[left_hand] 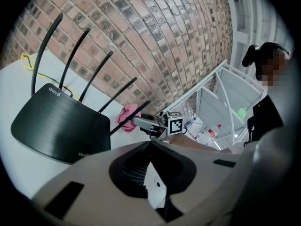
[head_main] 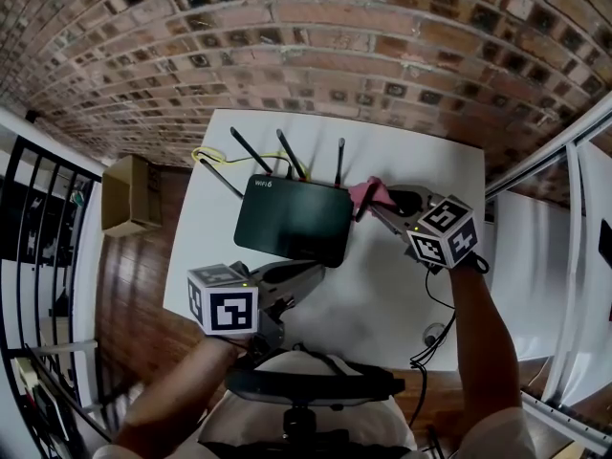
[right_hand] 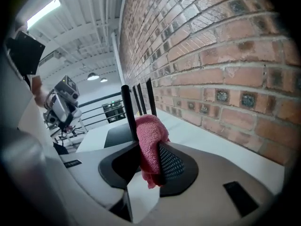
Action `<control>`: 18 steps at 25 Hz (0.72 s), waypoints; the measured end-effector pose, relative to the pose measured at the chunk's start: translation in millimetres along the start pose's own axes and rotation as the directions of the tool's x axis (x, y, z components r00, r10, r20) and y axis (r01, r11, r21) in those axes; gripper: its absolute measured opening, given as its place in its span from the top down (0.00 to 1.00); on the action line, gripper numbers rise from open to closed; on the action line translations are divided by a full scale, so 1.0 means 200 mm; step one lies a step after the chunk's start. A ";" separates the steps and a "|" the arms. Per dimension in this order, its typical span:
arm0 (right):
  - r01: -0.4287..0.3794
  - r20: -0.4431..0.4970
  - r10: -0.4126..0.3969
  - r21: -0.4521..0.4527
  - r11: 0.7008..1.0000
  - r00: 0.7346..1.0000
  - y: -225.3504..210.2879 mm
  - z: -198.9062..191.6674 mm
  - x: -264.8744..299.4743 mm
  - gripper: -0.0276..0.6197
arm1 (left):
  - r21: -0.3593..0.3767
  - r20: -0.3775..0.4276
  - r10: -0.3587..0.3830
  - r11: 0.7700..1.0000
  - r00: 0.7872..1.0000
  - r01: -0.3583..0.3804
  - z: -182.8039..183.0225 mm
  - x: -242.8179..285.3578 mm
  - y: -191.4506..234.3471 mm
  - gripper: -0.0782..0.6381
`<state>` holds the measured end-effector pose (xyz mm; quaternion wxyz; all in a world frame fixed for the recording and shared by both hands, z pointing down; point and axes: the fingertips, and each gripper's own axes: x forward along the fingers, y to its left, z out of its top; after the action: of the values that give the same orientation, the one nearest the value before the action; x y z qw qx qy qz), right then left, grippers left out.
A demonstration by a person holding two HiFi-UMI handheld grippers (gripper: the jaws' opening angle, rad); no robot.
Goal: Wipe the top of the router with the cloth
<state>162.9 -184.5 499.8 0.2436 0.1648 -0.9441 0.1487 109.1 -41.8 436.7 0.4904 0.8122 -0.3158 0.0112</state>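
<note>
Currently the right gripper [head_main: 371, 204] is clamped tight on the pink cloth [right_hand: 149, 145]; an antenna [right_hand: 128, 112] rises just ahead of its jaws, with the router [head_main: 292, 220] top beyond; open table [head_main: 421, 161] runs beside them to the brick wall [right_hand: 225, 55]; the left gripper [head_main: 314, 273], jaws together and empty, sits near the router's front edge; a yellow cable [head_main: 206, 153] lies beyond the router's far corner.

I see the black router [head_main: 295, 220] lying flat on the white table [head_main: 421, 161], its antennas [head_main: 291, 154] raised at the far edge. The pink cloth [right_hand: 150, 140] is bunched up and pinched in my right gripper [right_hand: 149, 161], just beside the router's right rear corner.
</note>
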 end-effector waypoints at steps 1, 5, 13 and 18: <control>0.009 -0.012 -0.009 -0.021 1.000 1.000 0.00 -0.01 0.00 0.76 | 0.000 0.000 0.001 1.000 1.000 -0.001 -0.01 0.00 0.00 0.86; 0.037 -0.048 -0.039 -0.054 0.998 0.998 0.00 -0.05 0.02 0.76 | -0.002 0.002 0.003 1.000 1.000 -0.003 -0.02 -0.01 0.00 0.86; 0.102 -0.122 -0.106 -0.041 0.994 0.987 -0.02 -0.21 0.08 0.76 | -0.003 0.002 0.025 1.000 1.000 -0.025 -0.06 -0.04 0.00 0.86; 0.145 -0.162 -0.147 -0.026 0.989 0.976 -0.03 -0.30 0.11 0.76 | -0.010 0.007 0.028 1.000 1.000 -0.028 -0.09 -0.05 0.01 0.86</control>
<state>171.0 -172.6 563.5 0.3316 0.2193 -0.9074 0.1367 105.6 -22.6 444.2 0.4932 0.8053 -0.3289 0.0133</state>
